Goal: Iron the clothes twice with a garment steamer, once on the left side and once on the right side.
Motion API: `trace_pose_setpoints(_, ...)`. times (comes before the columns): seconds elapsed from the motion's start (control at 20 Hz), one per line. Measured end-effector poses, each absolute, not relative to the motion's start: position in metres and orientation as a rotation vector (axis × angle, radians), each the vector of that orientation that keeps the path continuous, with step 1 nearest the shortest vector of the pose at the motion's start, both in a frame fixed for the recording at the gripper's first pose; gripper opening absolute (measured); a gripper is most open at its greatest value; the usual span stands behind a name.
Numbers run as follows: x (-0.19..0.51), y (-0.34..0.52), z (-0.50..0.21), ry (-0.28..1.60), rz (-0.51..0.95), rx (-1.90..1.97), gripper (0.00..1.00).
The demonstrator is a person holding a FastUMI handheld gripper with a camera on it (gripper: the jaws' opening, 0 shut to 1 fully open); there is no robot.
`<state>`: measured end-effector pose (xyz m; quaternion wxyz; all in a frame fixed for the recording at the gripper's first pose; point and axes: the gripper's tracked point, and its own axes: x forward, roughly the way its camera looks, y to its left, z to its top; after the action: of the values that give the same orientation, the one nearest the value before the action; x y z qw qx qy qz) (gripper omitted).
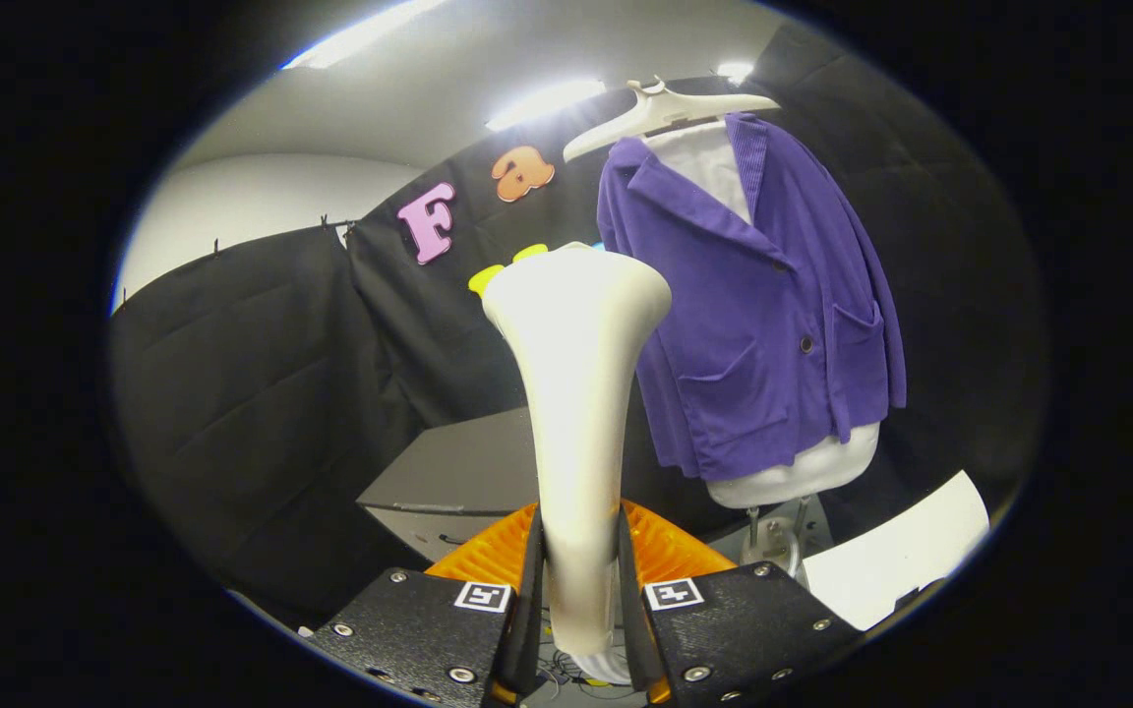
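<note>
Gripper (581, 580) fingers clamp the white garment steamer (576, 393) upright by its handle; farther off to the right, a purple corduroy jacket (763, 324) hangs on a mannequin (803, 472).

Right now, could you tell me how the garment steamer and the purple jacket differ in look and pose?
The garment steamer is pale, smooth and rigid, while the purple jacket is soft, ribbed cloth with buttons and pockets.
The steamer stands upright, clamped between the claw's fingers; the jacket hangs beyond them on a white hanger, over a white form.
The steamer's head flares wide at the top; the jacket drapes wider toward its hem.
The two are not touching.
</note>
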<state>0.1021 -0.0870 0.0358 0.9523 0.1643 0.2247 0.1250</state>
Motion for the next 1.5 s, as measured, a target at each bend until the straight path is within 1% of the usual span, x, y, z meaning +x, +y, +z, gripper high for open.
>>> trace_pose_setpoints(0.1, 0.121, -0.092, 0.052, 0.434, 0.255, 0.333, 0.35)
trace_pose_setpoints(0.4, 0.190, -0.117, 0.100, 0.334, 0.195, 0.323, 0.35)
trace_pose_setpoints(0.55, 0.220, -0.121, 0.115, 0.296, 0.179, 0.321, 0.35)
trace_pose_setpoints(0.7, 0.252, -0.132, 0.122, 0.251, 0.132, 0.329, 0.35)
trace_pose_setpoints(1.05, 0.302, -0.166, 0.126, 0.196, 0.038, 0.342, 0.35)
trace_pose_setpoints(1.25, 0.319, -0.169, 0.112, 0.224, 0.018, 0.332, 0.35)
trace_pose_setpoints(1.5, 0.318, -0.168, 0.080, 0.294, 0.019, 0.320, 0.35)
